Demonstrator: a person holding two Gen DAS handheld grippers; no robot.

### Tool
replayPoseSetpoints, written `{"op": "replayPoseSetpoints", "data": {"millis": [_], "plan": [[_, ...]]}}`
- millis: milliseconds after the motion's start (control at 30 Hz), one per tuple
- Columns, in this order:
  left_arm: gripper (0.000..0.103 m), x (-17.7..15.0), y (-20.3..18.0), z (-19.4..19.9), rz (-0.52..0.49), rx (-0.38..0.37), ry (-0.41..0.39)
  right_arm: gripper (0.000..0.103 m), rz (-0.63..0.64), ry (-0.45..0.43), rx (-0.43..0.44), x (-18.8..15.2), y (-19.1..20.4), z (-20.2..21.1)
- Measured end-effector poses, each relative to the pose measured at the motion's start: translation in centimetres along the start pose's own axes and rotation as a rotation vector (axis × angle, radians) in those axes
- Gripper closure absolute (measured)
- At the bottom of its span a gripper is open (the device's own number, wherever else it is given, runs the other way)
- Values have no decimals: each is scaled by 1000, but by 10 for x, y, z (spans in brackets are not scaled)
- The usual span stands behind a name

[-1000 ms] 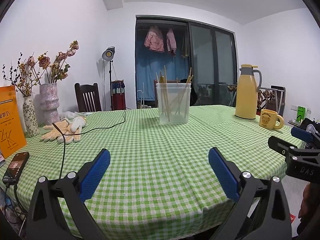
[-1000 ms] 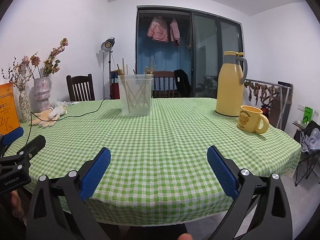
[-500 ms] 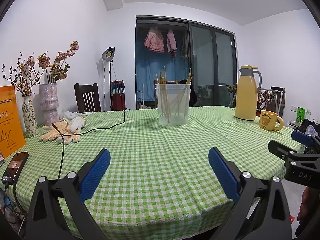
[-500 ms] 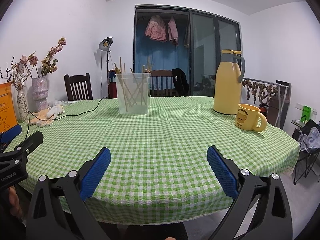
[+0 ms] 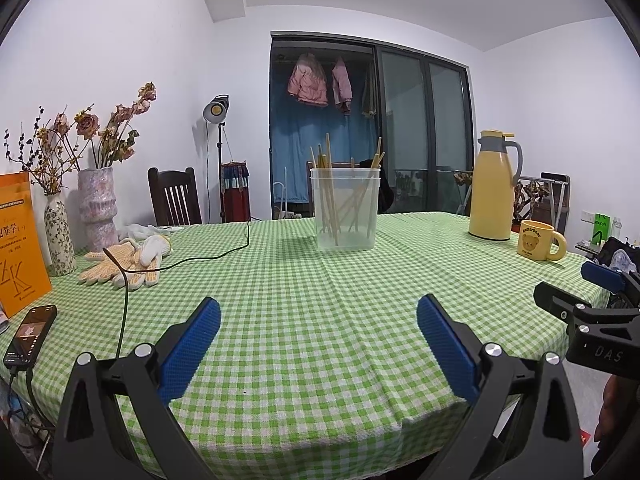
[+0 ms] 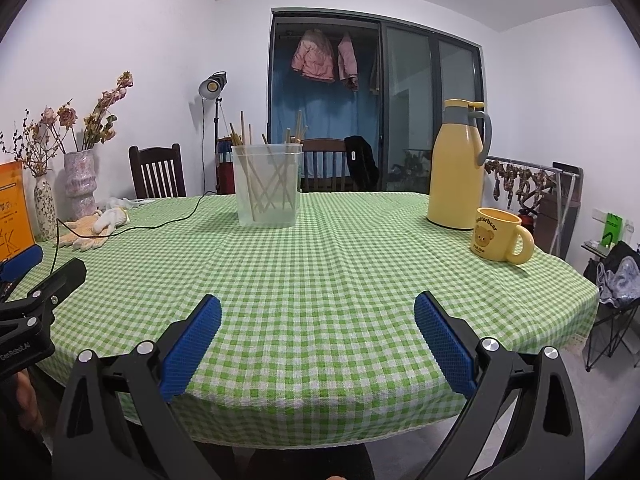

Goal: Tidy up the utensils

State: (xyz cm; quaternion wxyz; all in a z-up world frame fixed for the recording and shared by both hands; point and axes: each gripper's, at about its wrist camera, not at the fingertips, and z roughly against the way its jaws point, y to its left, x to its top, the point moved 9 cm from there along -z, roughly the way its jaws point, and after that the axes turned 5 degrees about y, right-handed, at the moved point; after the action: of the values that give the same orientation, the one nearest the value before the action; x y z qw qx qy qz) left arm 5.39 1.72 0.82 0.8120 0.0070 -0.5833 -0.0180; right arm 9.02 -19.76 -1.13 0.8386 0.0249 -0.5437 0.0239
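Both my tools, left [image 5: 318,320] and right [image 6: 316,318], hover wide open and empty above the checked surface [image 5: 320,340]; the chopsticks [image 5: 344,204] stand in a clear container [image 5: 346,224] mid-surface.

Mug [image 6: 497,239] reads "Butterbear"; right claw [image 5: 599,350] body "DAS"; left claw [image 6: 16,356] "GenRobot.AI"

Bright, even overhead light; sharp focus, fisheye-bowed dark corners.
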Motion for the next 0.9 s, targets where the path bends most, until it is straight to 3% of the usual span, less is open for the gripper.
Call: {"op": "replayPoseSetpoints", "data": {"millis": [900], "plan": [[8,3,-1,1,-7,0,-8,10,-3,20,-5,-2,-3,-3]]}}
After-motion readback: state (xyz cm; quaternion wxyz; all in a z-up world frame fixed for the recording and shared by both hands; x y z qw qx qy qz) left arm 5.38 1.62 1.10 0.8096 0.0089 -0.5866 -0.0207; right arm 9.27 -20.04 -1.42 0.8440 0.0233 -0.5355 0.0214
